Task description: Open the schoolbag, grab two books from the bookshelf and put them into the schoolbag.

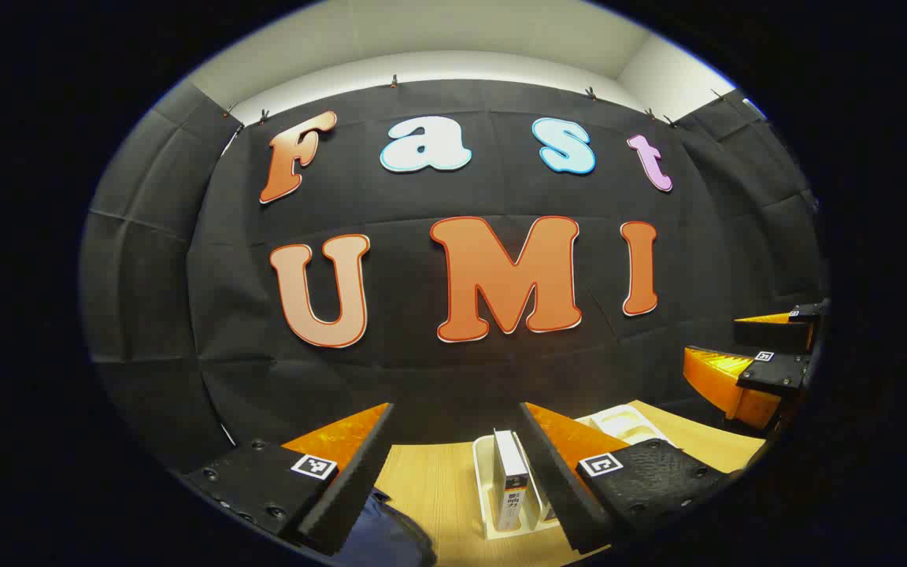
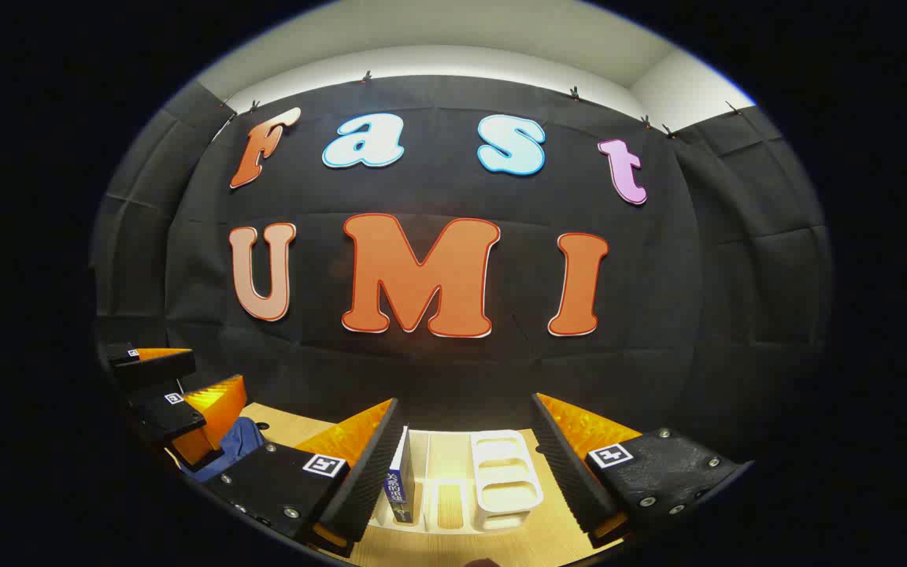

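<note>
Both claws are hovering wide apart, holding nothing: left claw (image 1: 457,465), right claw (image 2: 465,461). One book (image 1: 512,476) is standing in the white bookshelf (image 2: 501,480) on the surface (image 1: 430,488). The schoolbag (image 2: 235,442) is lying beside it. Packing appears not yet begun.

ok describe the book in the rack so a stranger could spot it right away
On the wooden table before the black cloth wall stands a white rack of slots. The book stands upright in its leftmost slot, spine outward; the other slots beside it hold nothing.
</note>
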Demonstrator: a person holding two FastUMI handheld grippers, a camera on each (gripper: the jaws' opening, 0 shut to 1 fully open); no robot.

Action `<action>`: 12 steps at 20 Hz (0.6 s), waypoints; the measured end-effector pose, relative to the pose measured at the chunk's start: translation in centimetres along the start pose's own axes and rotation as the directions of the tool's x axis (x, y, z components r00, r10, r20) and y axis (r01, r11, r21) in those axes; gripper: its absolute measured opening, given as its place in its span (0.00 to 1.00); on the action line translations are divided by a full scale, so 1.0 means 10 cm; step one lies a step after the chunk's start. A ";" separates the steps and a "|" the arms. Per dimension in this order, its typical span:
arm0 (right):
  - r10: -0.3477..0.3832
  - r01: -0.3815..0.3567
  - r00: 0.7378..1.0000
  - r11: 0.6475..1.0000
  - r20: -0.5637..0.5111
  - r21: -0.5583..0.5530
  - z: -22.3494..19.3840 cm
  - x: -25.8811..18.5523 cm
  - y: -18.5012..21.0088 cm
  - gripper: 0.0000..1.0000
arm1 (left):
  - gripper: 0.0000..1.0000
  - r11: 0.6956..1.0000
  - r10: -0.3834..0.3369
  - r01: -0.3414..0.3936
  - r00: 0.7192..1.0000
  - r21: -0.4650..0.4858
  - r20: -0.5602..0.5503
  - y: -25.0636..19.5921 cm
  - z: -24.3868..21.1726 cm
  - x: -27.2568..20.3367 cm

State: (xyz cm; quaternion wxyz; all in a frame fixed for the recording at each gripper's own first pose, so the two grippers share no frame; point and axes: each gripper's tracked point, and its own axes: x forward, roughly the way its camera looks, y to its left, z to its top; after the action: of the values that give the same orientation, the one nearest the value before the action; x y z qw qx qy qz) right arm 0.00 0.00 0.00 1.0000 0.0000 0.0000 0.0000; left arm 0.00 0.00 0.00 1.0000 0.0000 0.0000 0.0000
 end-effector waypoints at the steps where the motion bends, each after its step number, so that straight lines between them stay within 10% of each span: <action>1: 0.000 0.000 1.000 1.000 -0.001 0.000 -0.01 -0.01 0.00 0.96 | 0.96 1.000 0.001 -0.001 1.000 0.001 0.000 0.01 -0.01 -0.02; 12: 0.010 -0.010 1.000 1.000 0.001 -0.009 -0.01 -0.02 0.02 0.96 | 0.99 1.000 0.002 -0.002 1.000 0.008 -0.009 0.03 -0.02 -0.04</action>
State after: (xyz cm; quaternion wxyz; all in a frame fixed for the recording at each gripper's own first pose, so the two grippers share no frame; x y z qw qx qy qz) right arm -0.22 0.19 -0.06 1.0000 -0.0043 -0.0004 0.0048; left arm -0.36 0.29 -0.22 1.0000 0.0042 0.0043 0.0008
